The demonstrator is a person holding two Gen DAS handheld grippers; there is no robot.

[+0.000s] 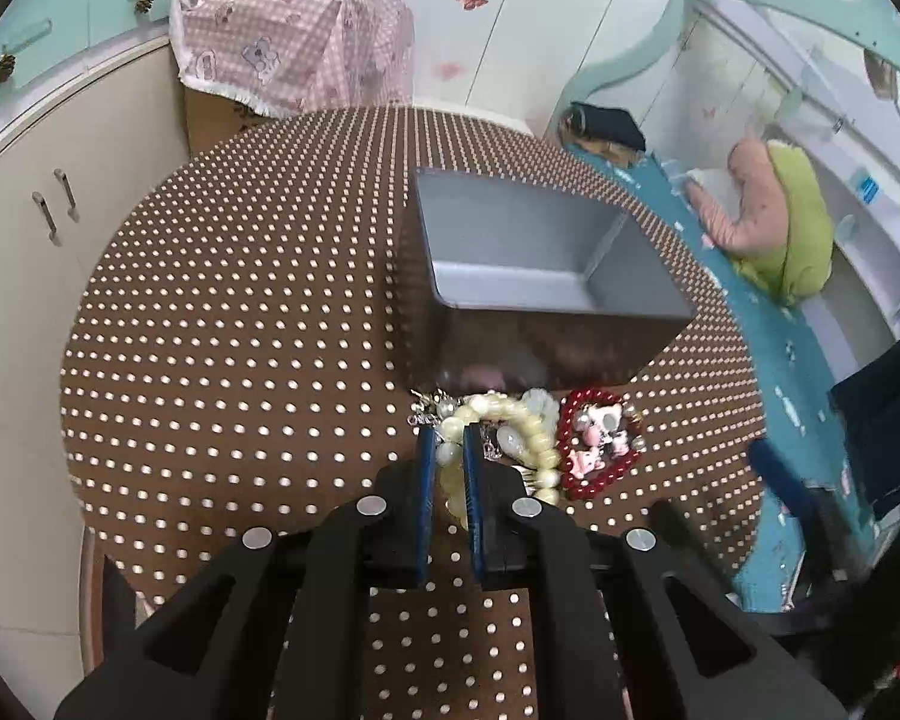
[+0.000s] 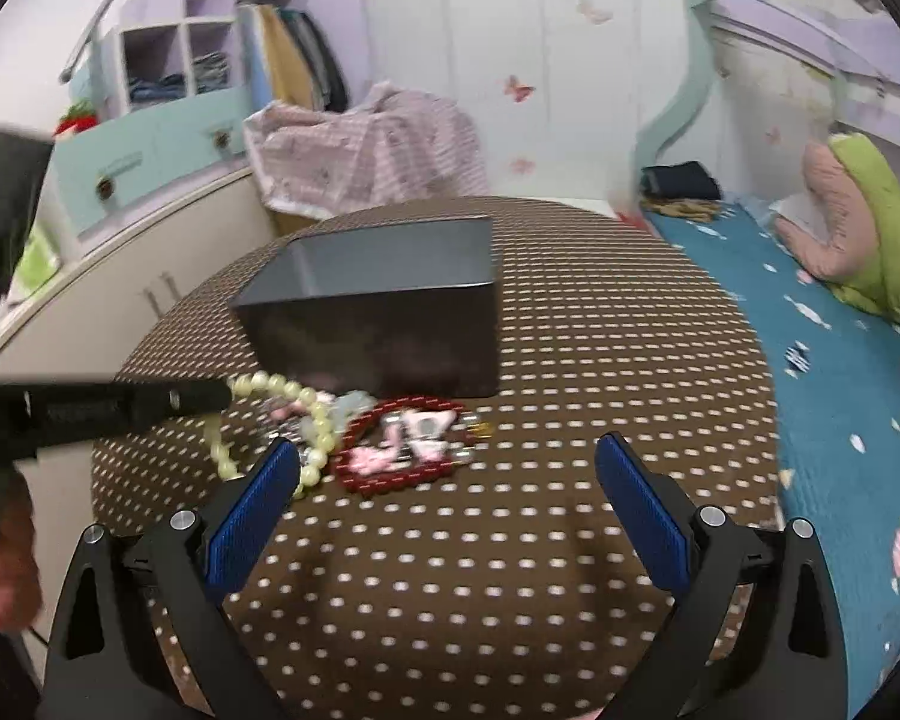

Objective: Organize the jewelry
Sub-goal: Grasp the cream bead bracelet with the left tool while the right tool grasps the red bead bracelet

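The left wrist view looks down into the grey box (image 1: pixel 528 252), and only there its inside shows, with nothing visible in it. The right wrist view shows only the dark outer walls of the box (image 2: pixel 384 324). It also shows the left gripper (image 2: pixel 216 397) from the side, coming in from the left with its tip at the cream bead bracelet (image 2: pixel 315 420).

In the left wrist view the left gripper (image 1: pixel 450 450) has its 2 blue pads (image 1: pixel 427 468) drawn close together, and the cream bead bracelet (image 1: pixel 498 420) passes between them, so it is gripped. The right gripper (image 2: pixel 447 465) stands wide open with nothing between its pads (image 2: pixel 252 516); it hangs above the table, near the jewelry.

The jewelry lies in 1 small heap just in front of the box: the cream bracelet, a red bead bracelet (image 1: pixel 594 450) just beside it on the right, and some pink and white charms (image 1: pixel 597 438) inside the red ring. Small silver pieces (image 1: pixel 426 414) lie at the left of the heap.

The table is covered by a brown cloth with white dots (image 1: pixel 240 330). Behind it stands something under a pink checked cover (image 1: pixel 294 42), at the left a cream cabinet (image 1: pixel 48 210), and at the right a bed with a blue sheet (image 2: pixel 840 372) and a green and pink cushion (image 2: pixel 870 240).

The heap is well apart from the table edges. Free cloth lies to the left and right of the box.
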